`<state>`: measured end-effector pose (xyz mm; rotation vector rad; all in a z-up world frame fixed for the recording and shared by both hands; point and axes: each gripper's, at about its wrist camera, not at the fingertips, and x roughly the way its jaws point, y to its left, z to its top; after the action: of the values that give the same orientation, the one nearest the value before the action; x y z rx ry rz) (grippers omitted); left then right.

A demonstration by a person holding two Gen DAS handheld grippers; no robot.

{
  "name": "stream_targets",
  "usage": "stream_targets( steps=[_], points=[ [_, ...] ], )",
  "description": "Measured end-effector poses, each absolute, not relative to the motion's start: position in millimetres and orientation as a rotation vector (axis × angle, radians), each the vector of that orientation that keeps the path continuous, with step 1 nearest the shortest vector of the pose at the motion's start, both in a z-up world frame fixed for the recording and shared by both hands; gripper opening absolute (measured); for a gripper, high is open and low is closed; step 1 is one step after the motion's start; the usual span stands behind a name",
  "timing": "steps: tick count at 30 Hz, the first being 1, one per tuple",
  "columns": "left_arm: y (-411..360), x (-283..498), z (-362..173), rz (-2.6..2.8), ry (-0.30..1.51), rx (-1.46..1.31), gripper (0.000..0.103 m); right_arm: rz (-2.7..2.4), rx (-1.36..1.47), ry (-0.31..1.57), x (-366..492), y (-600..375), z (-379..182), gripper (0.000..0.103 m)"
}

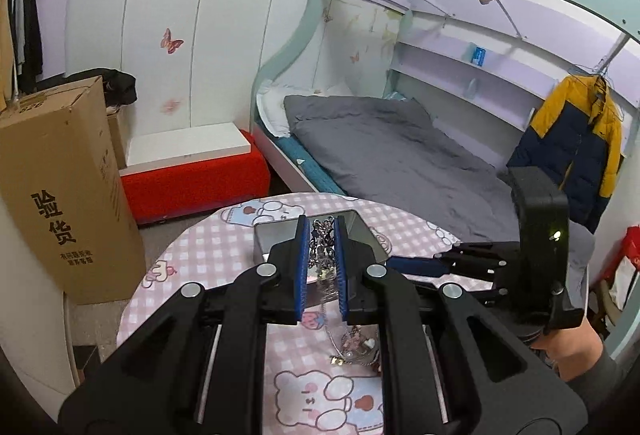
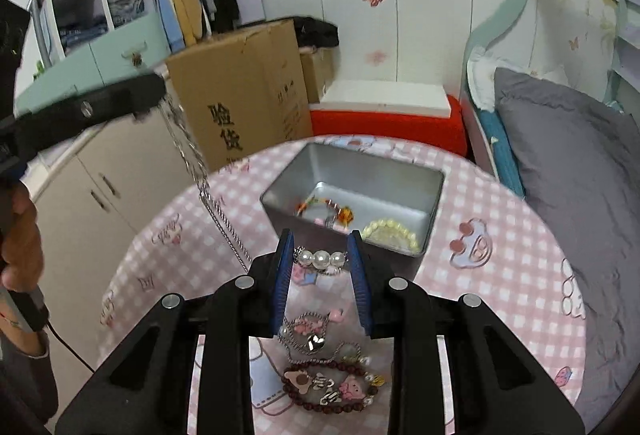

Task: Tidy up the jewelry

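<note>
Your left gripper [image 1: 323,235] pinches a silver chain [image 1: 322,247] between its nearly closed blue pads. The chain hangs lengthwise downward from the fingertips, its lower end trailing to the pink checked tablecloth [image 1: 192,255] just in front of the metal tin [image 2: 360,171].

Your right gripper [image 2: 321,255] clamps a short pearl piece [image 2: 320,259] at a narrow opening. The pearls run crosswise, side to side, spanning from one blue pad to the other near the fingertips, just in front of the tin's near wall.

Inside the tin lie a cream bead bracelet [image 2: 394,233] and a colourful beaded strand [image 2: 324,209]. A heap of jewelry [image 2: 328,375], with a dark red bead bracelet, lies on the cloth in front of the tin, below your right gripper's fingers.
</note>
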<state>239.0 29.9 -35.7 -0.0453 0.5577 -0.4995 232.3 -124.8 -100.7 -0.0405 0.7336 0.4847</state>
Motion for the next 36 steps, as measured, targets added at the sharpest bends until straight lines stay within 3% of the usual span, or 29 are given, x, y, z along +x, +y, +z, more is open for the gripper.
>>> stream_targets(
  steps=[12,24,36],
  points=[
    [0.9,292.4,-27.1,-0.484,0.552,-0.041,0.012,0.459,0.058,0.691,276.3,-142.3,-86.6,0.026],
    [-24.4,337.4,-98.6,-0.481,0.750,0.009,0.012,0.441,0.057,0.781,299.6,-144.8,-127.9,0.026],
    [-31.0,349.5,-131.5,-0.460,0.865,0.038,0.012,0.447,0.067,0.813,295.2,-142.9,-139.3,0.027]
  ],
)
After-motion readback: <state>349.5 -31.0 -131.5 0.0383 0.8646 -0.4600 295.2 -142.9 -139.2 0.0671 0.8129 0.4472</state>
